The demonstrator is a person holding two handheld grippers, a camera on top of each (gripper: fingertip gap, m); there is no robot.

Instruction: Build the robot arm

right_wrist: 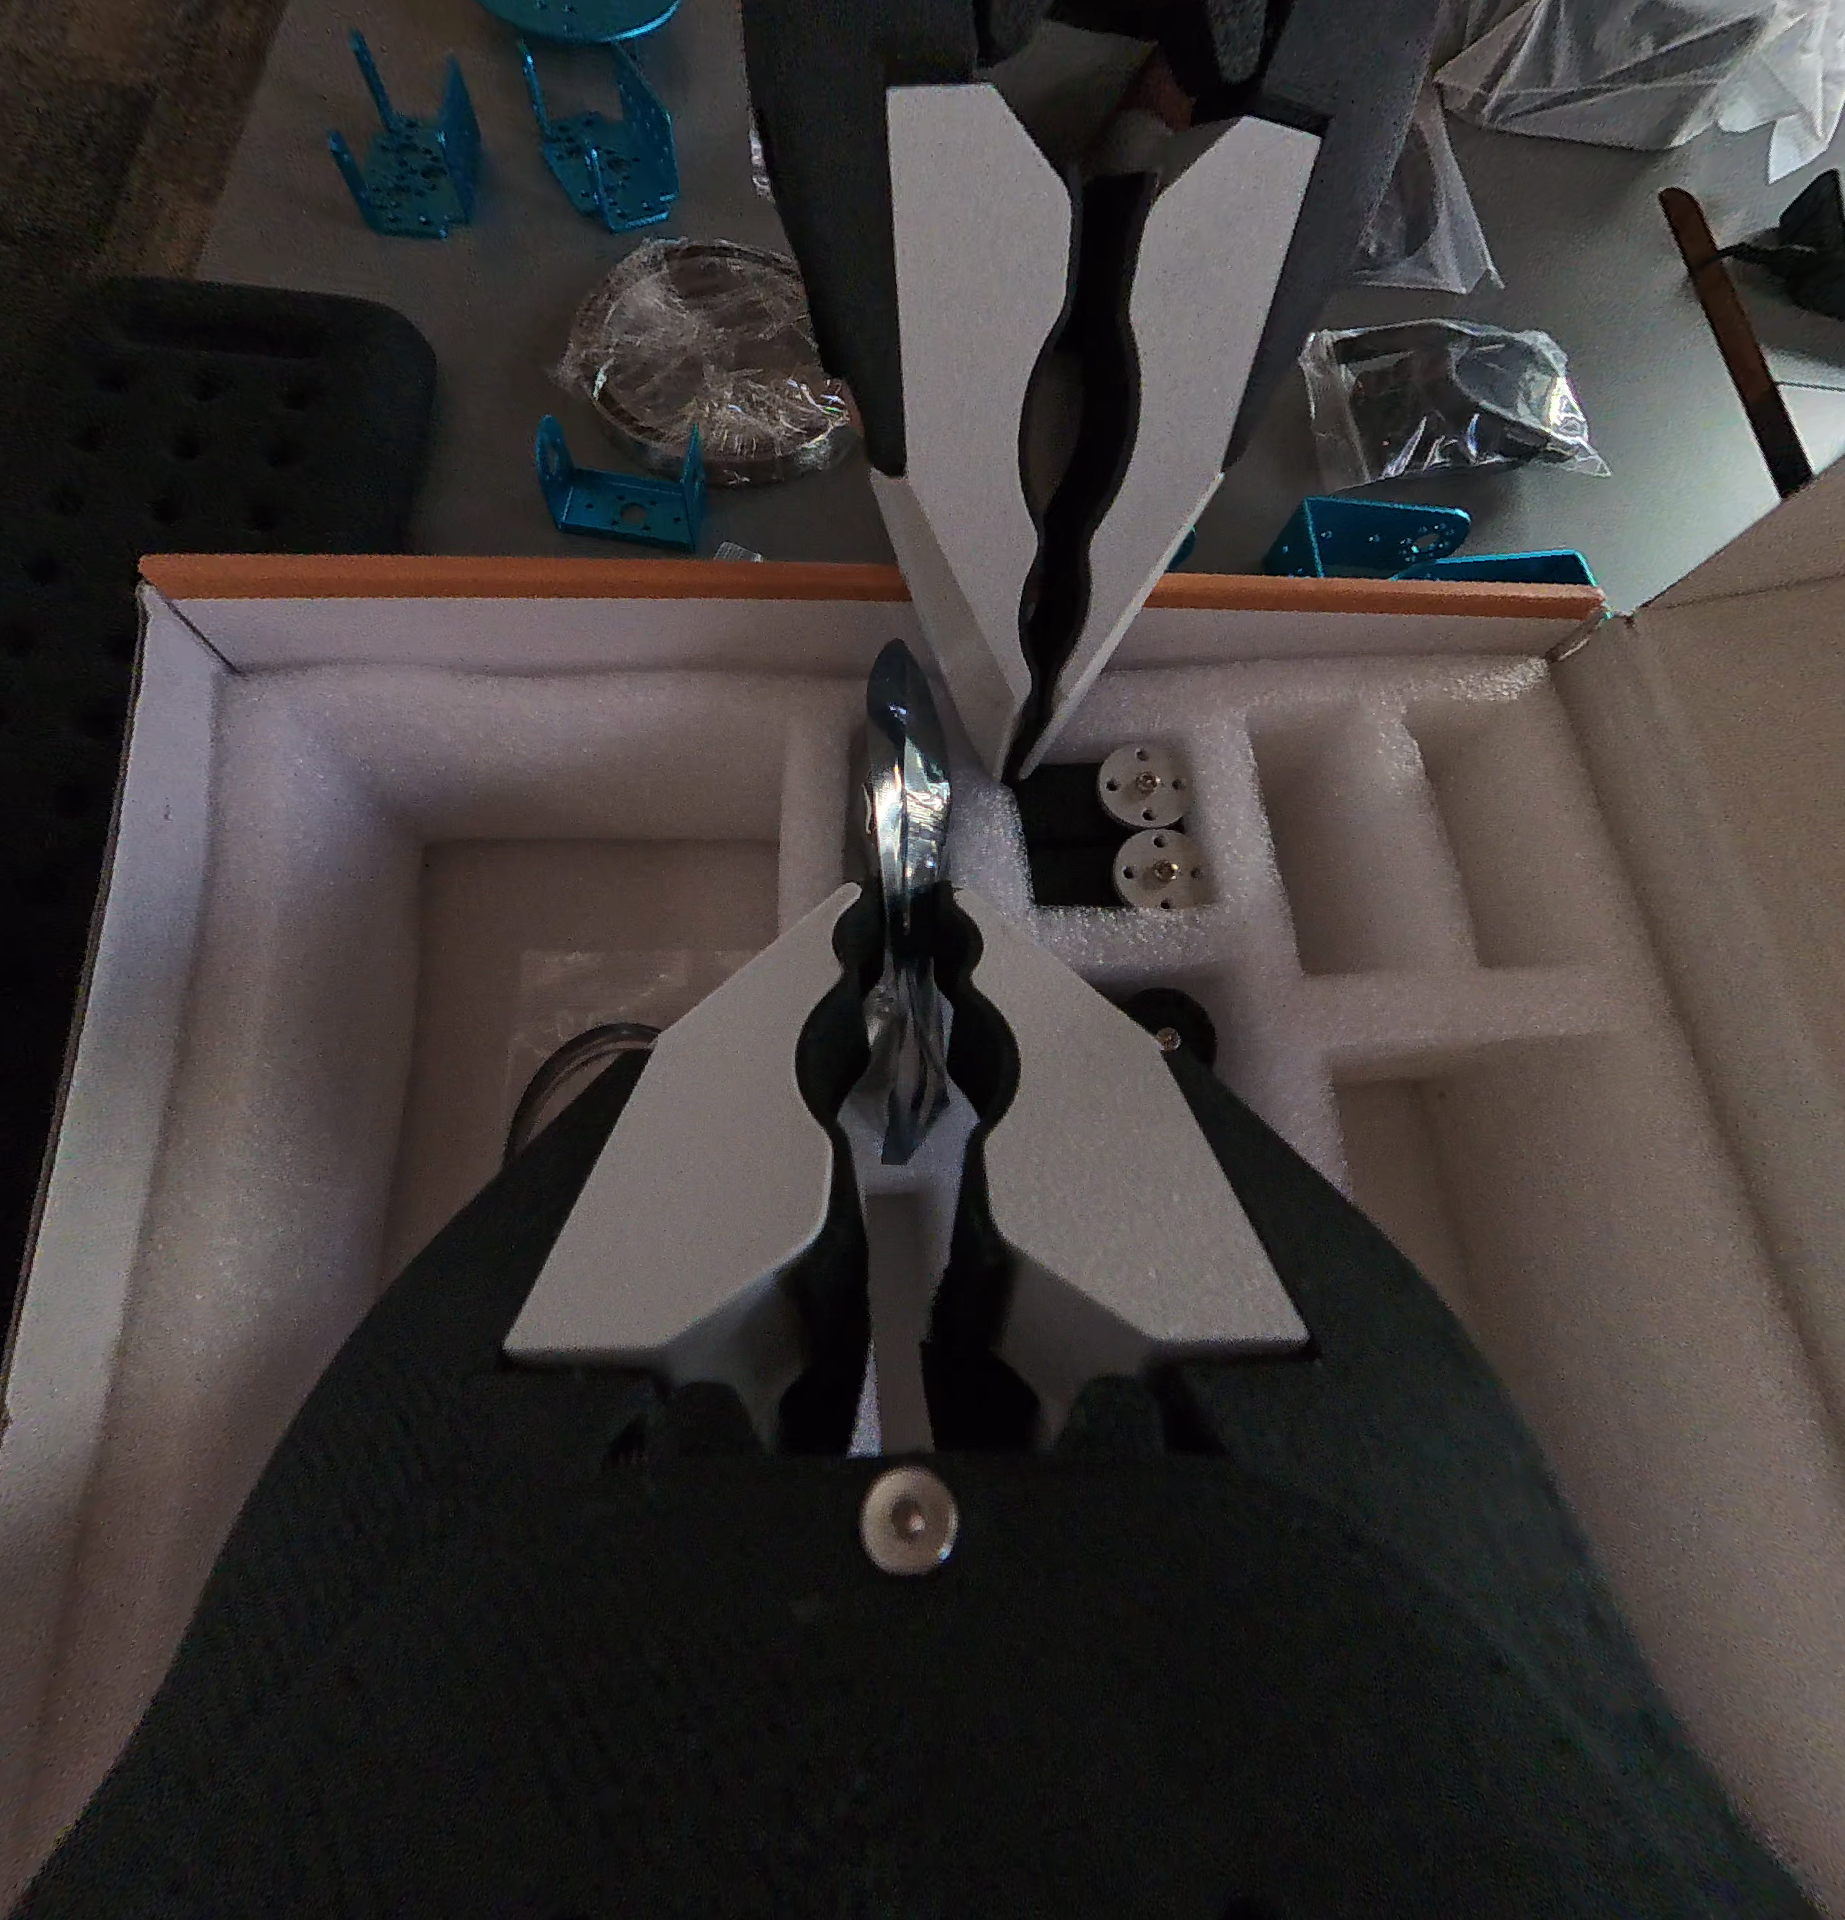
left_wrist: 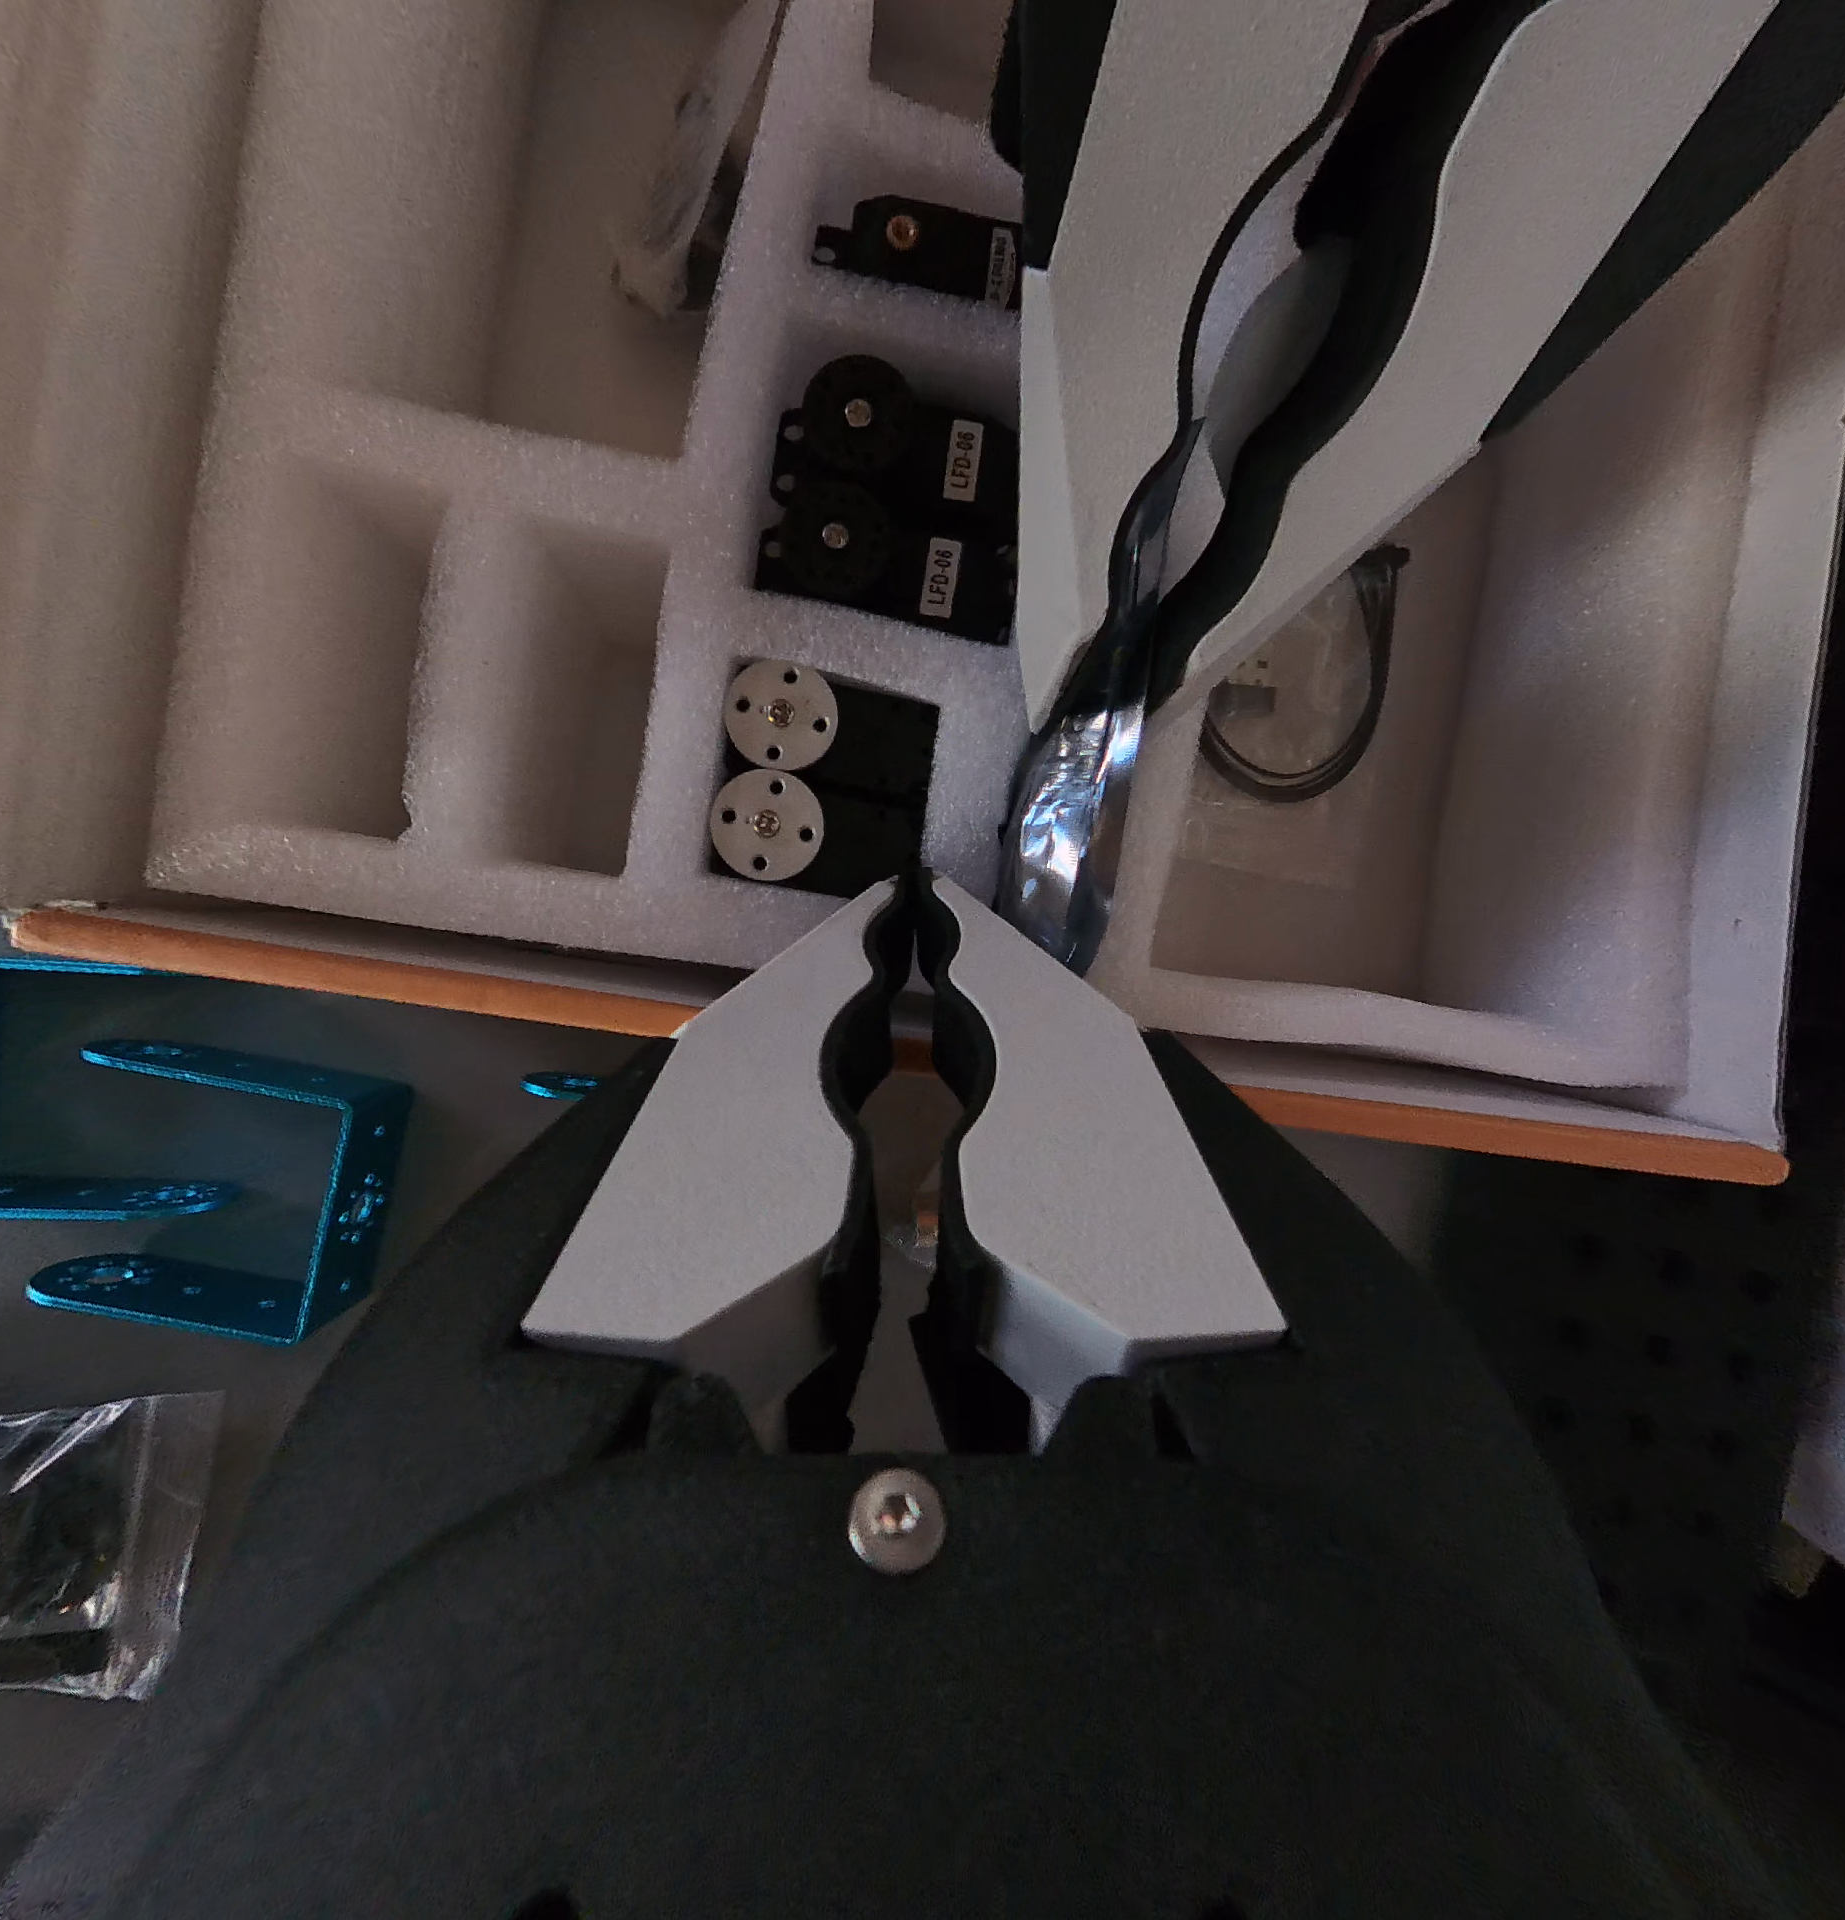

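Gripping a shiny silver foil bag (right_wrist: pixel 902 821) edge-on, our right gripper (right_wrist: pixel 907 904) has its fingers clamped on the bag's lower part, while the rest of the bag sticks out past the fingertips over the white foam insert (right_wrist: pixel 305 935) of an open cardboard box (right_wrist: pixel 585 575). Just ahead of it, our left gripper (left_wrist: pixel 916 883) hovers with its fingers pressed together on nothing, its tips above the foam ridge beside a pocket that holds two black servos with round silver horns (left_wrist: pixel 778 769).

From the left gripper's side, the bag (left_wrist: pixel 1069 821) hangs just to the right of its tips, close but apart, and the two grippers point toward each other with little room between them. Beyond the horned servos, farther along the same row of pockets, lie two more black servos with black horns (left_wrist: pixel 876 499) and then a single black servo (left_wrist: pixel 918 249). To the left of these the foam pockets (left_wrist: pixel 544 707) are deep and bare. To the right of the bag, a large recess (left_wrist: pixel 1313 914) holds a flat clear packet with a coiled black cable (left_wrist: pixel 1302 707).

The box's orange-brown rim (left_wrist: pixel 378 961) runs right under the left gripper's fingers. Behind that rim, on the grey table (right_wrist: pixel 461 312), lie blue metal brackets (left_wrist: pixel 243 1195), a clear bag of dark small parts (left_wrist: pixel 45 1538) and a plastic-wrapped round disc (right_wrist: pixel 700 364).
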